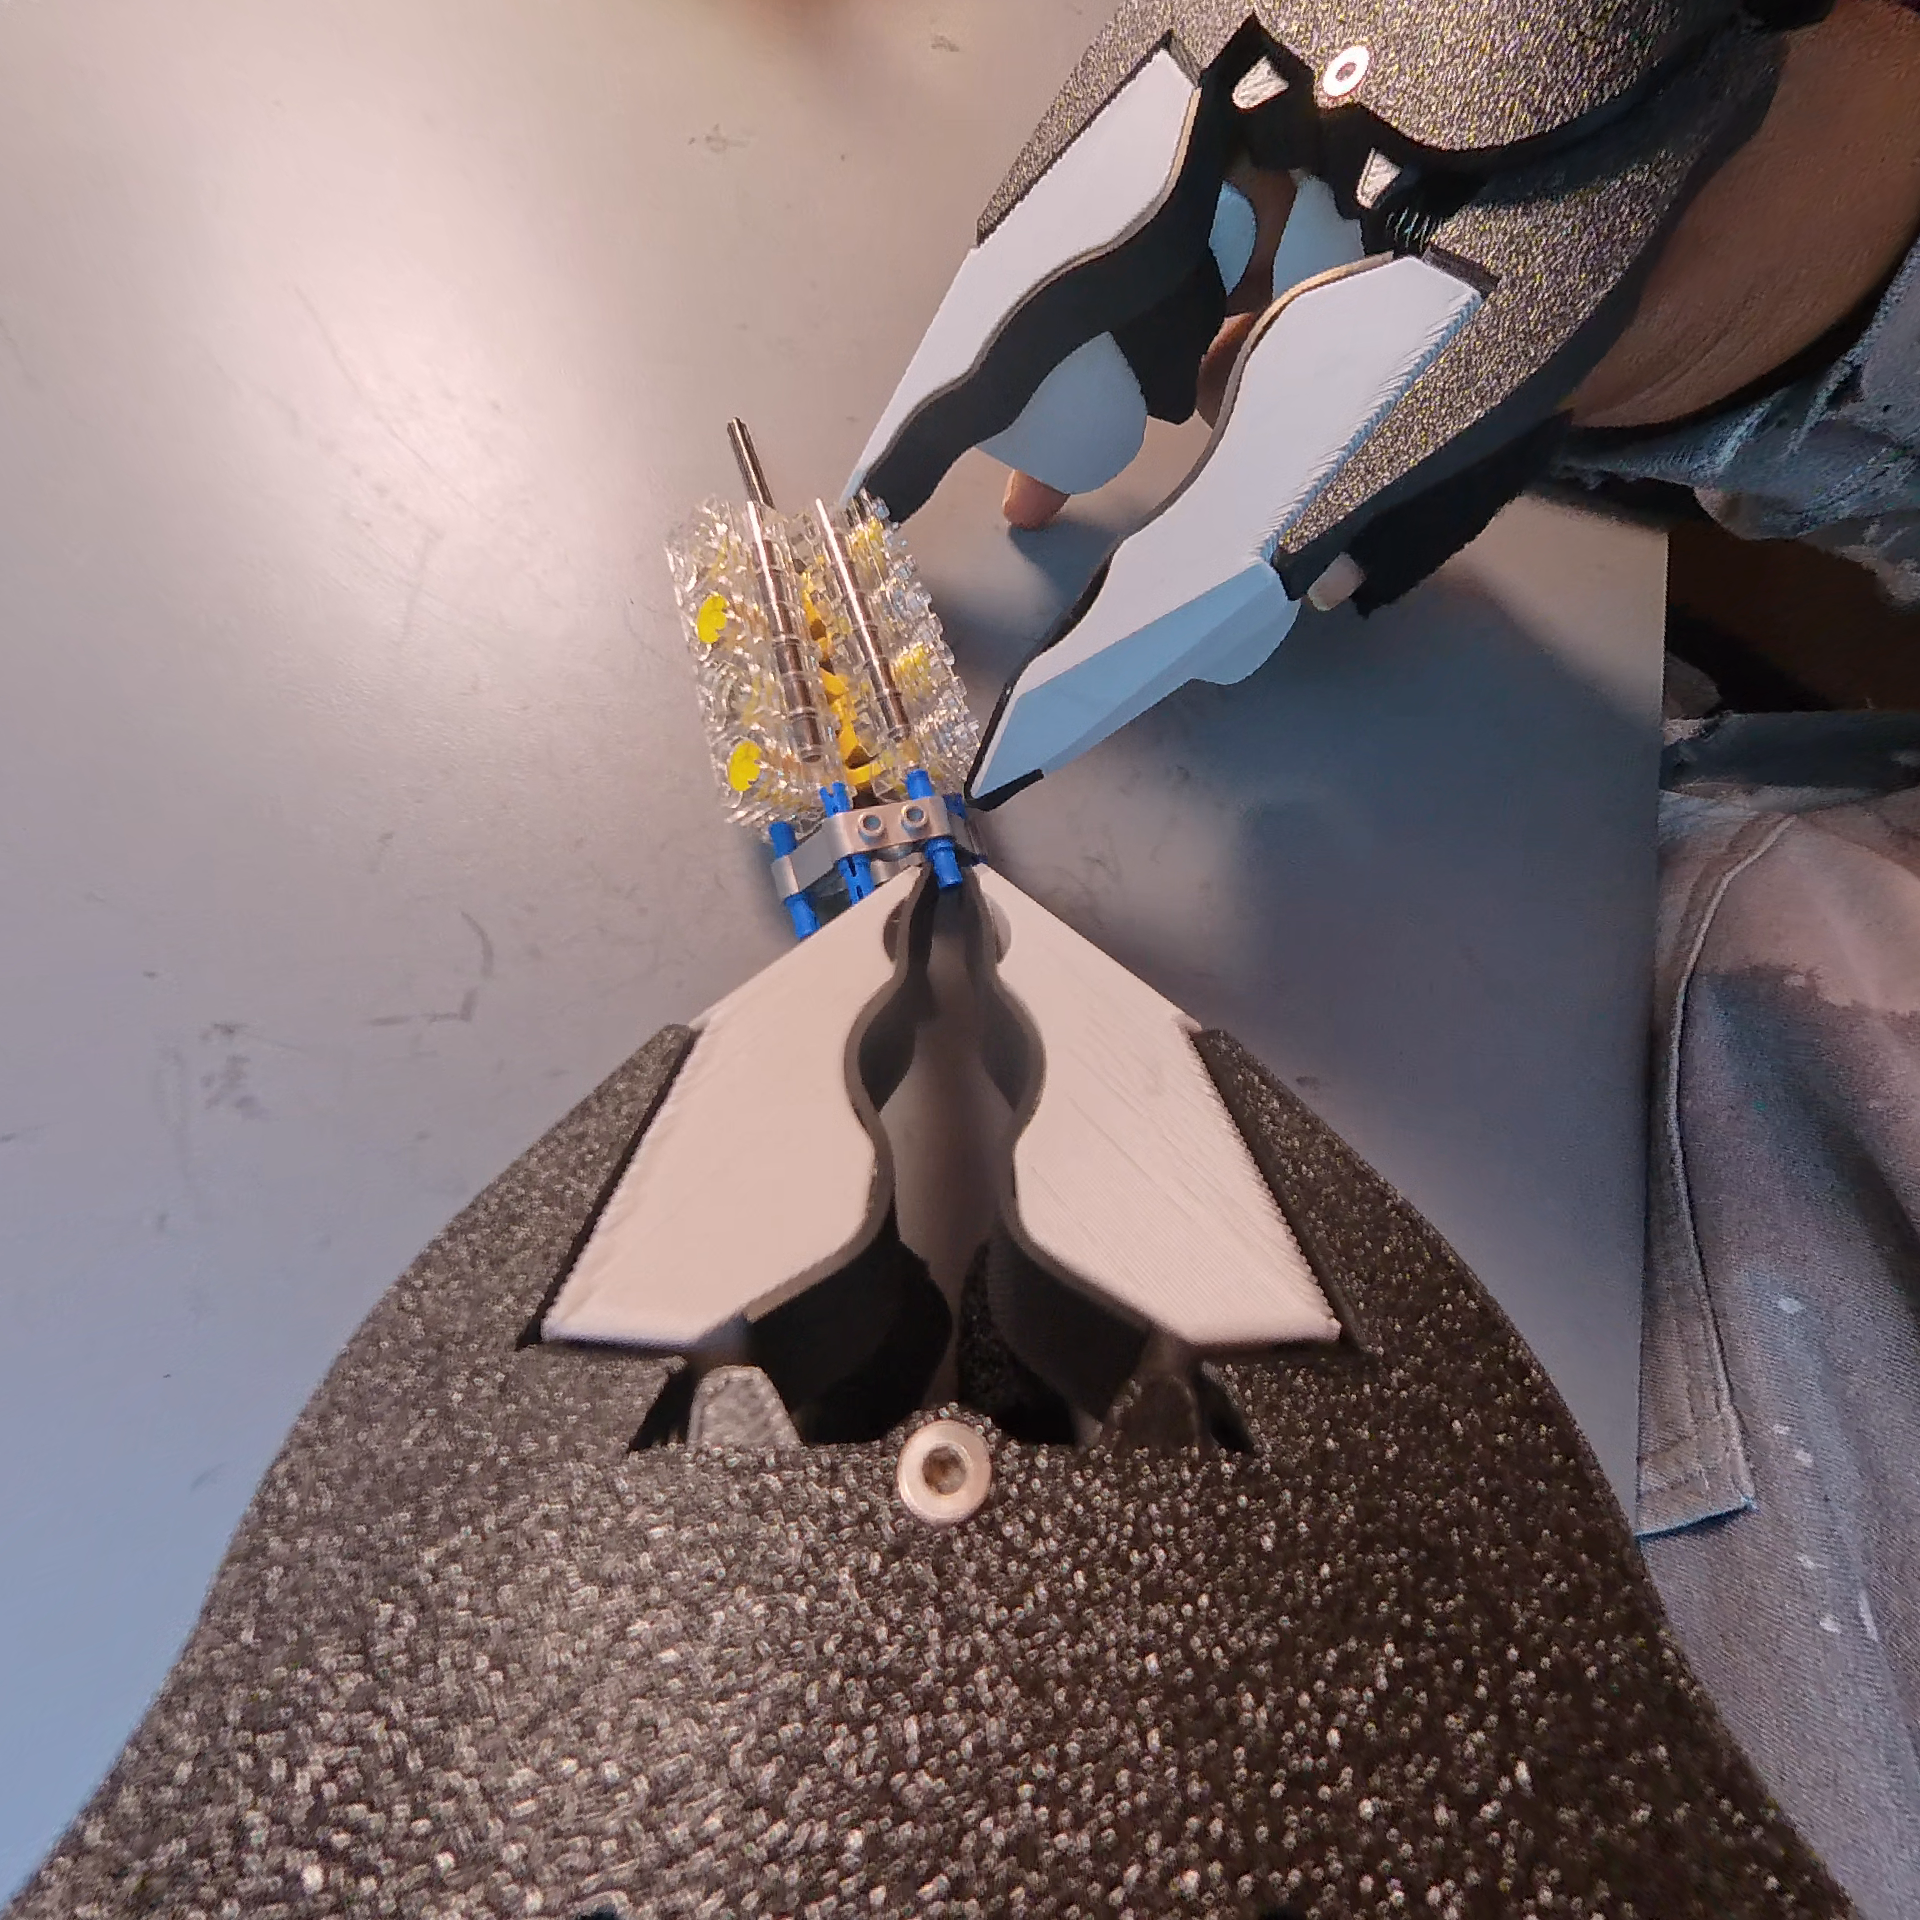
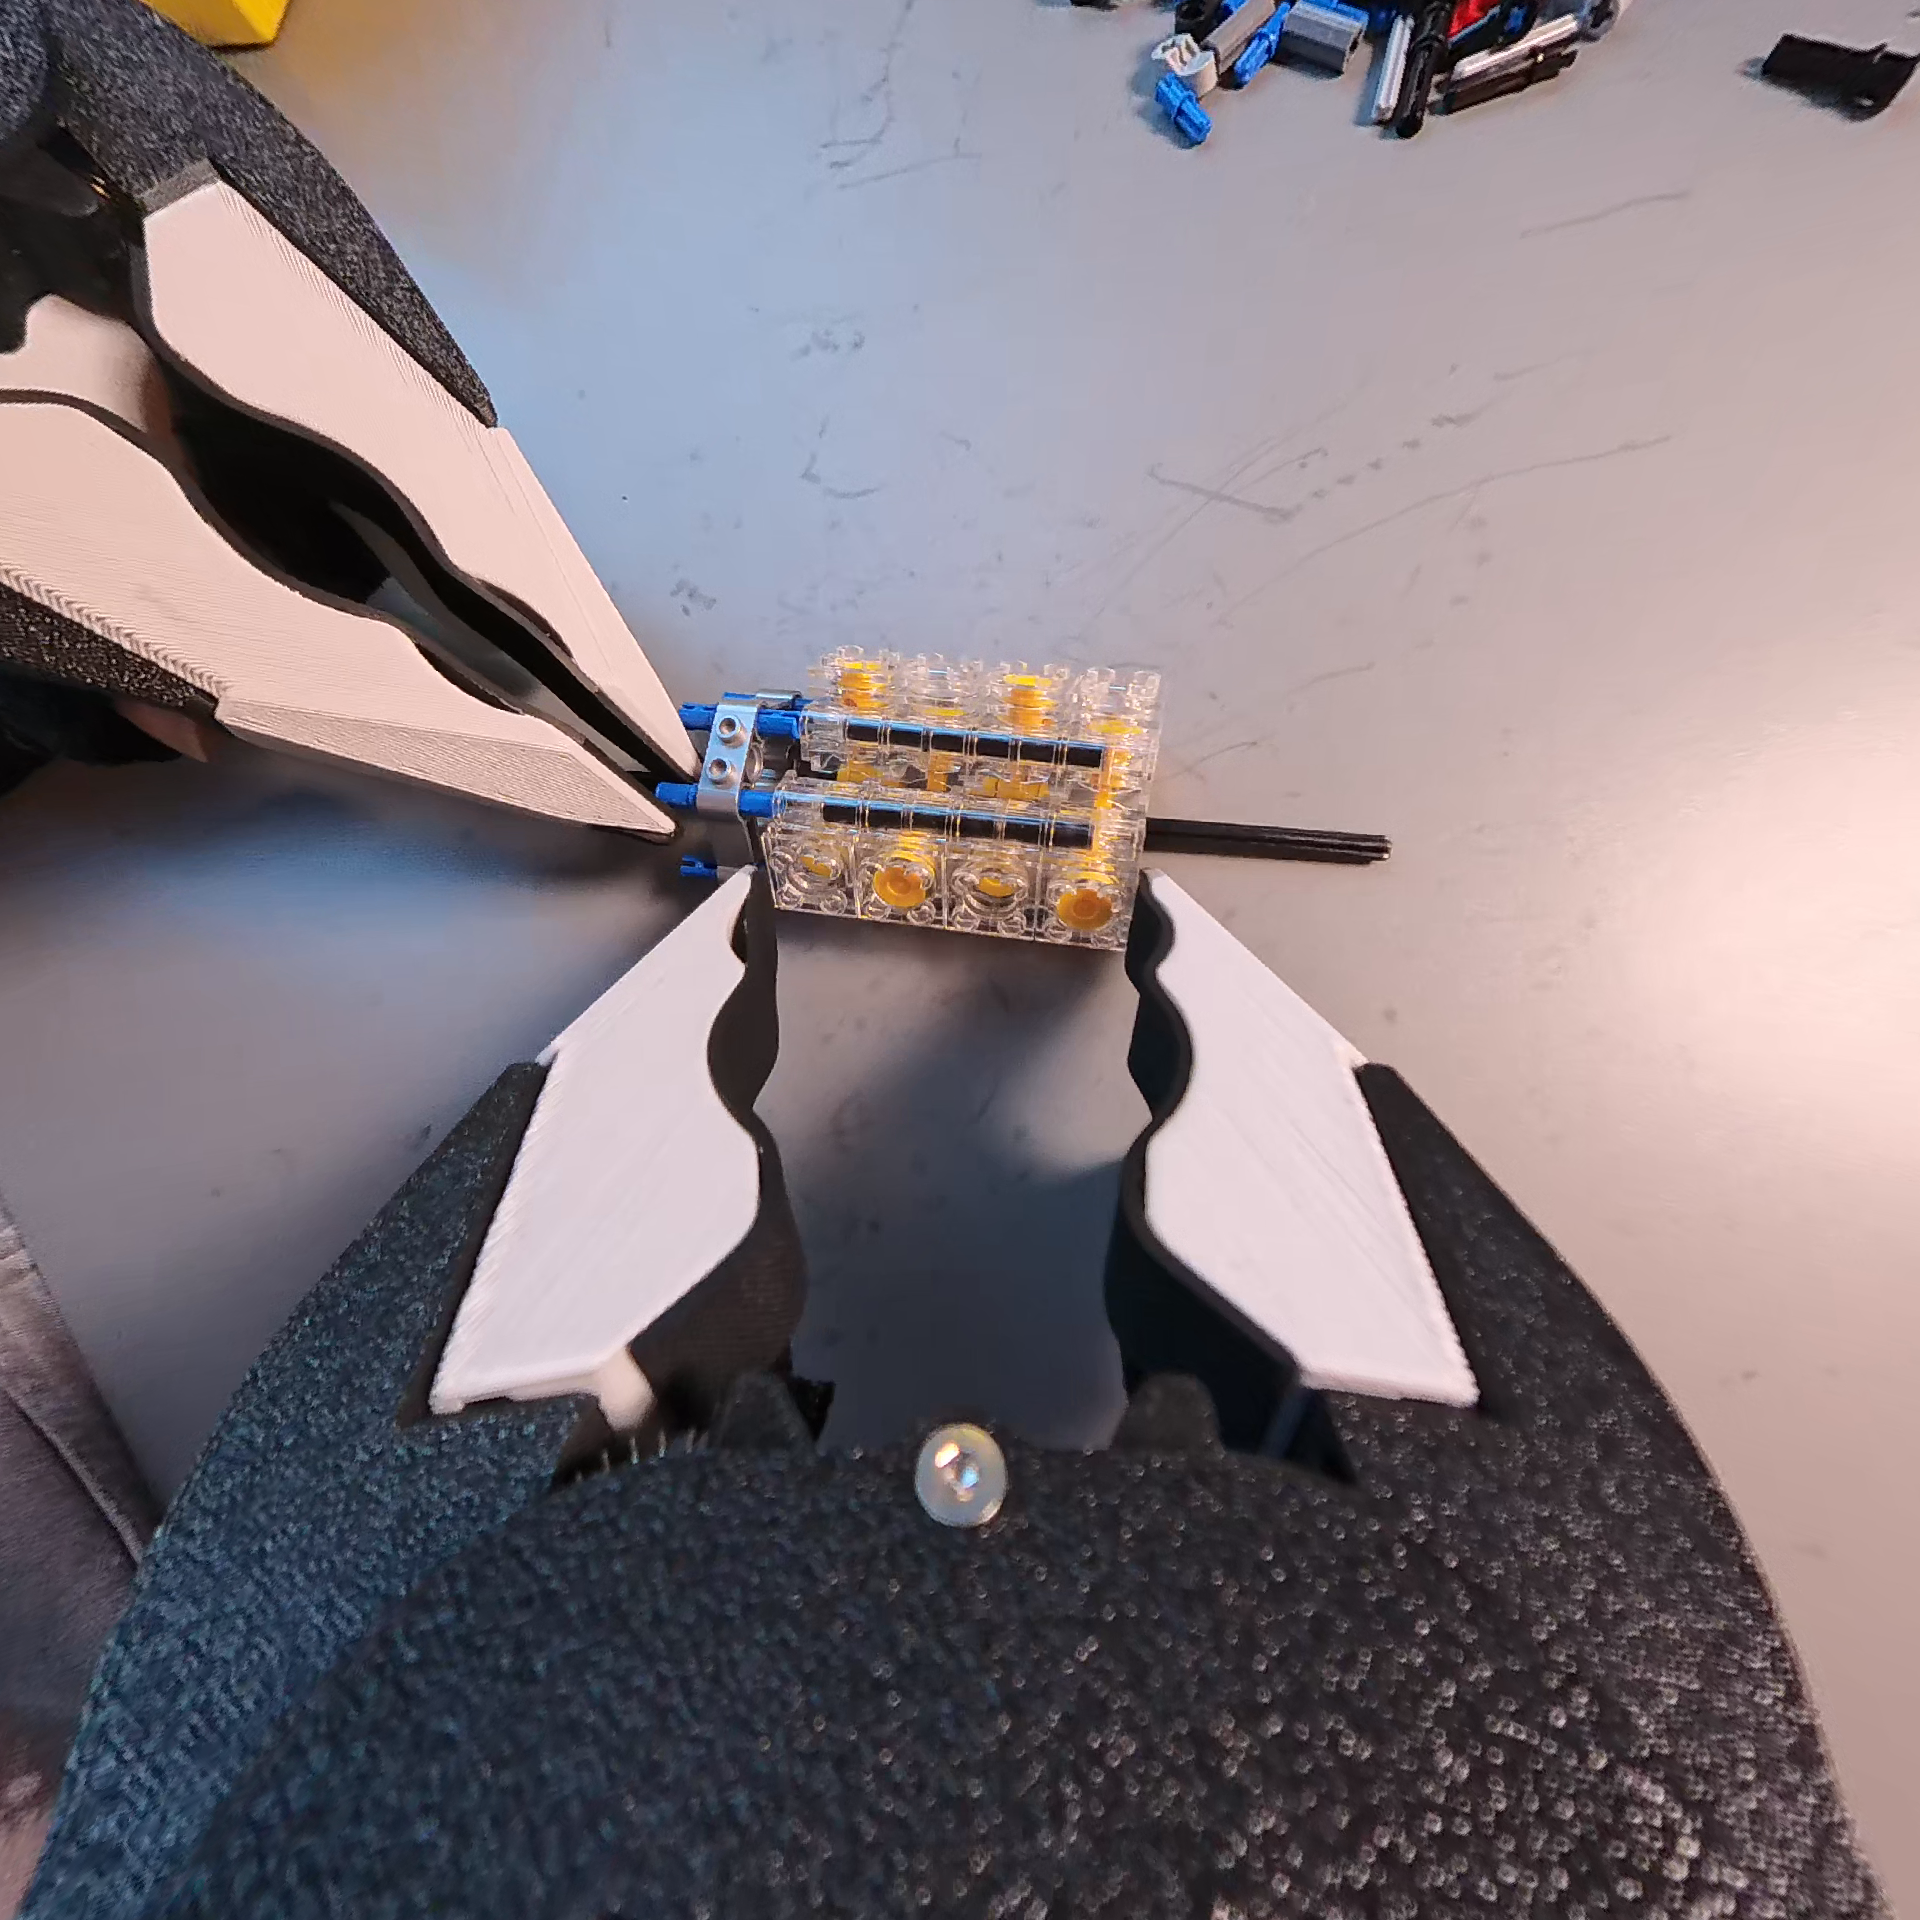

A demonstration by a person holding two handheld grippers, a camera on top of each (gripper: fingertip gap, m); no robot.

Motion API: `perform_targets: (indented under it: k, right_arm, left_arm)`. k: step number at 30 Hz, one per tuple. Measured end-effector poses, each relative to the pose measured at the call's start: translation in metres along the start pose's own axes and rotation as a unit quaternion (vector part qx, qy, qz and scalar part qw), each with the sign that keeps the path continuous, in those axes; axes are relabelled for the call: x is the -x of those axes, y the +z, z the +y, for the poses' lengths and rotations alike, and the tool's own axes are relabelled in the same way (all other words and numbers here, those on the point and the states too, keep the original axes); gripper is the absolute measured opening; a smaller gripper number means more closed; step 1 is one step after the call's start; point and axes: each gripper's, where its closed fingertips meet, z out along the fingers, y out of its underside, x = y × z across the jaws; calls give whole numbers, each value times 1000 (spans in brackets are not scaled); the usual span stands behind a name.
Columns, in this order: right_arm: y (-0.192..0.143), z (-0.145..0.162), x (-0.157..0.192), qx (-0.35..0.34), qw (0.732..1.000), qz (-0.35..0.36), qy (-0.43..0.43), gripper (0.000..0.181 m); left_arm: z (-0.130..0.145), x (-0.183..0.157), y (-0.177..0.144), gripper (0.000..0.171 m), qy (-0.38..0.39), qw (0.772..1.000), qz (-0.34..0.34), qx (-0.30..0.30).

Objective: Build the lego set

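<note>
A small assembly of clear bricks with yellow parts inside lies on the grey table. Two dark axles run along its top, and one sticks out of its far end. A grey connector with blue pins closes its near end. My left gripper is shut on that blue-pin end. My right gripper is open, with its fingertips at the two ends of the assembly's long side, close to it or just touching. The left gripper comes in from the left in the right wrist view.
A pile of loose blue, grey and black parts lies at the far right of the table. A black piece lies beyond it, and a yellow block is at the far left. The table's edge and a person's sleeve are on the right. The left gripper is farther from the black piece, some 25 cm, than the right, some 20 cm.
</note>
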Motion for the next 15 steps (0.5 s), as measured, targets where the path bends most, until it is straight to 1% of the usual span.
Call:
perform_targets:
  k: [15]
  right_arm:
    - [0, 0, 1, -20, 1000, 18, -13, 65]
  left_arm:
    - [0, 1, 0, 2, -8, 1000, -6, -1]
